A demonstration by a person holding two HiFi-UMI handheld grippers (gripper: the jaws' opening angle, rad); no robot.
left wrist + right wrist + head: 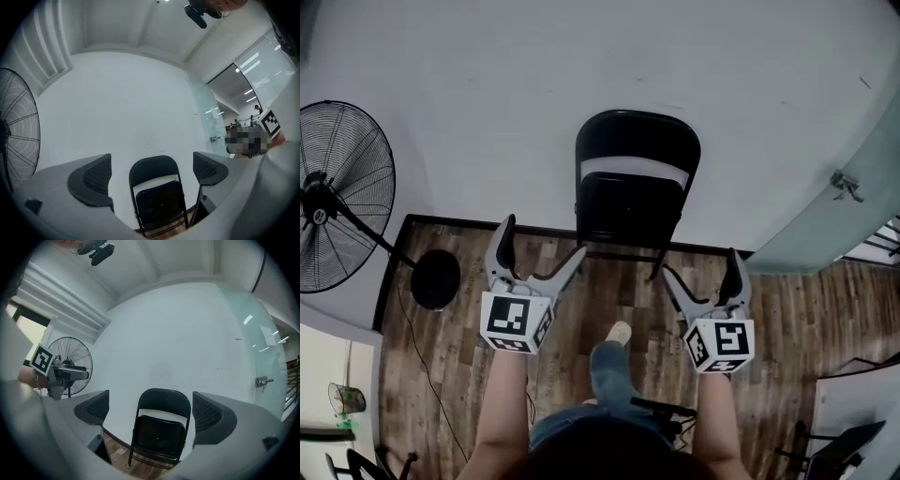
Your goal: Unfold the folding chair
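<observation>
The left gripper [152,171] is seen with its jaws spread wide and nothing between the pads. Through the gap, the black folding metal chair [158,202] is framed well beyond the tips and is not touched. The right gripper [152,411] is likewise held wide open and empty, with the same chair centred in its gap, well apart from both pads.

In the head view, the chair is found at 12 o'clock from the grippers, which are held side by side, at 7 and 5 o'clock from it. The chair is folded, the seat turned up flat against the curved backrest. It is stood on its legs on the brown wood-plank floor [609,291] and leaned against the plain white wall [581,56].

A light-coloured shoe [619,332] and a blue-jeaned leg [609,375] are seen between the two grippers, toe towards the chair. A large black pedestal fan [337,197] is placed by the wall at 9 o'clock from the chair, its round base on the floor. At 3 o'clock, a frosted glass door [825,220] with a metal handle is seen.
</observation>
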